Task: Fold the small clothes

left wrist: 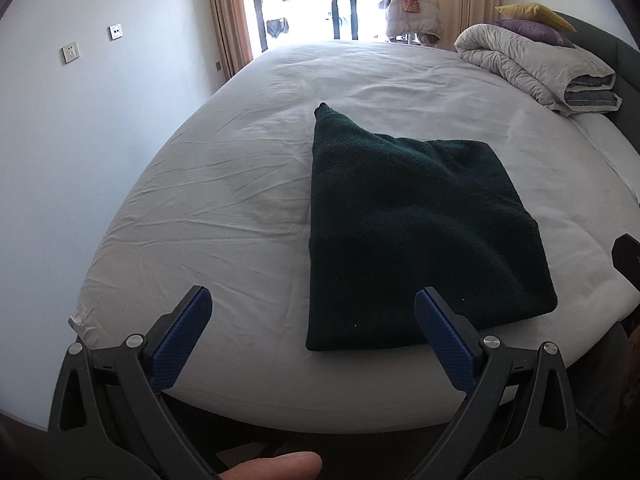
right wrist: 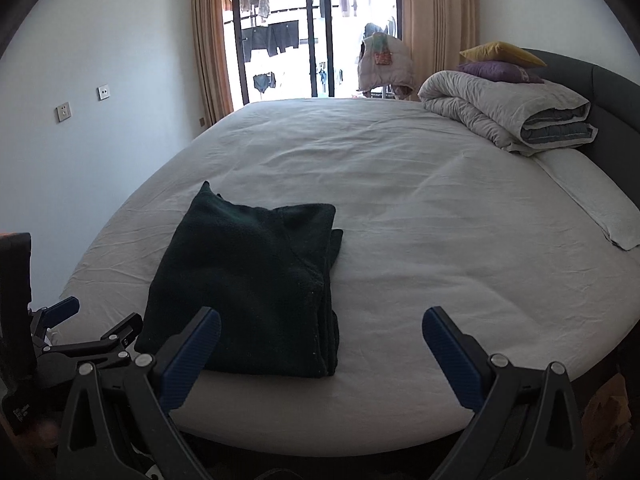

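One wide bed [left wrist: 240,184] with a pale, wrinkled sheet carries everything. At its far right lies a rolled grey duvet [left wrist: 536,68] topped by two cushions [left wrist: 532,20]. Near the front edge a dark green sweater [left wrist: 416,232] lies folded flat. Both the left gripper [left wrist: 312,308] and right gripper [right wrist: 322,326] hover released at that edge, fingers [left wrist: 184,340] spread, grasping nothing.
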